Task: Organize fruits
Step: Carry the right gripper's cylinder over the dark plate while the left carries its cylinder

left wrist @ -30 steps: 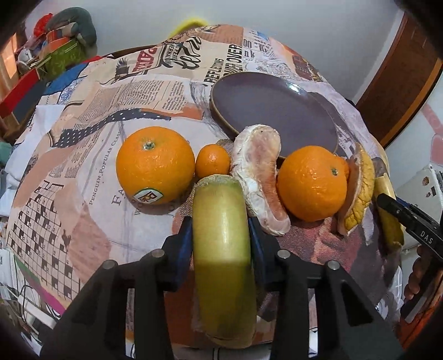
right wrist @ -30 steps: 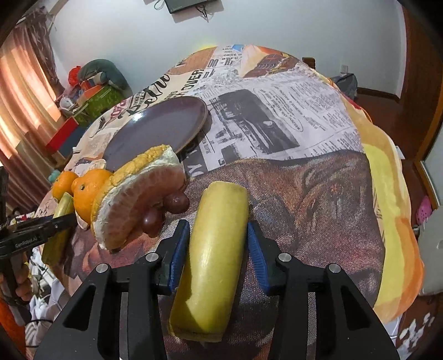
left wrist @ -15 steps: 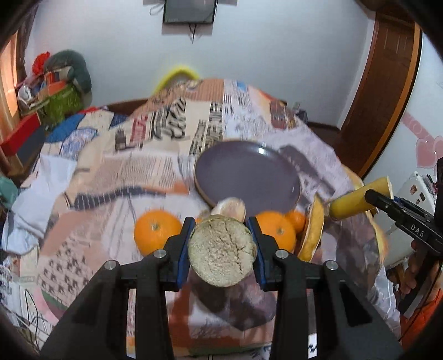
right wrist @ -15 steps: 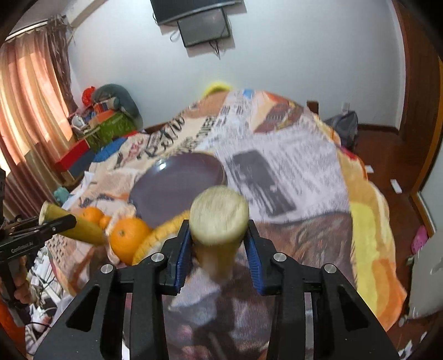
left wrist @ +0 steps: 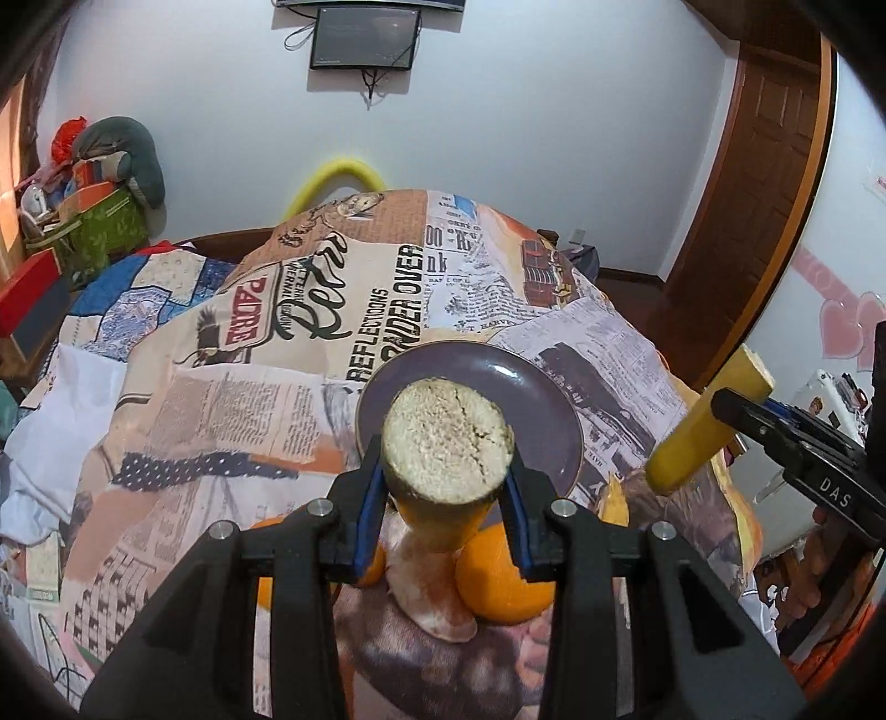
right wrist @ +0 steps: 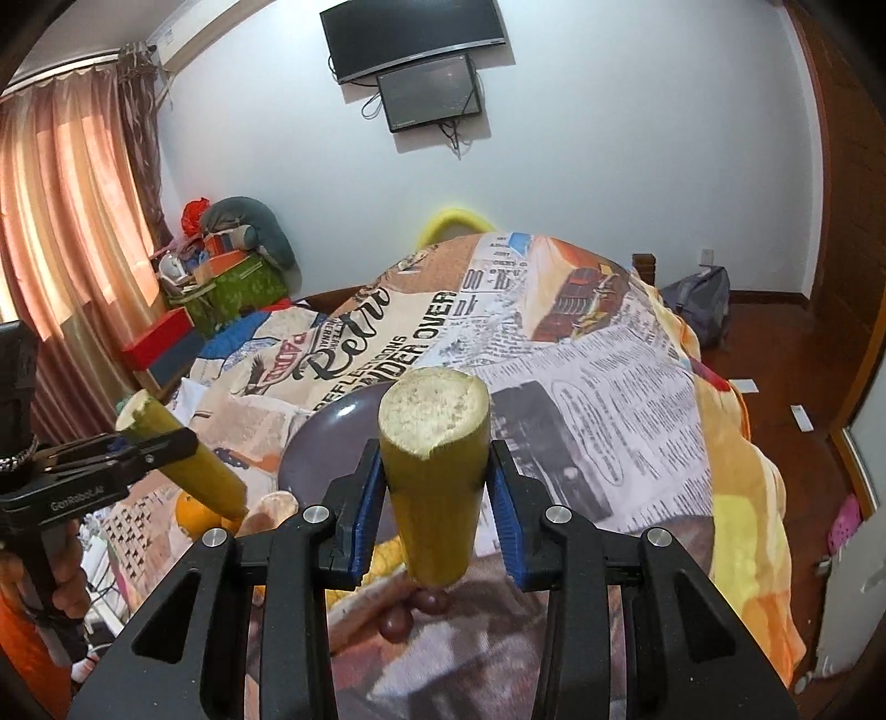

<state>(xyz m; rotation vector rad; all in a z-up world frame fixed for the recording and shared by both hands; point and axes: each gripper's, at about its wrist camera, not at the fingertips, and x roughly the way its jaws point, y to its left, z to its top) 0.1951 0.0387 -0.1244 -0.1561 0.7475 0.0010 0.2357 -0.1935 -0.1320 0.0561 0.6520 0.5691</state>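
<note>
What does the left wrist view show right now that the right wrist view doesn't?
Only the left wrist view: the large orange and the peeled pomelo wedge below the left gripper, and the wooden door.

Only the right wrist view: the dark grapes under the right gripper, the curtain and the backpack on the floor.

Both: the purple plate, the printed cloth, the wall screen, and each gripper shut on a yellow cane piece, the other cane piece.
</note>
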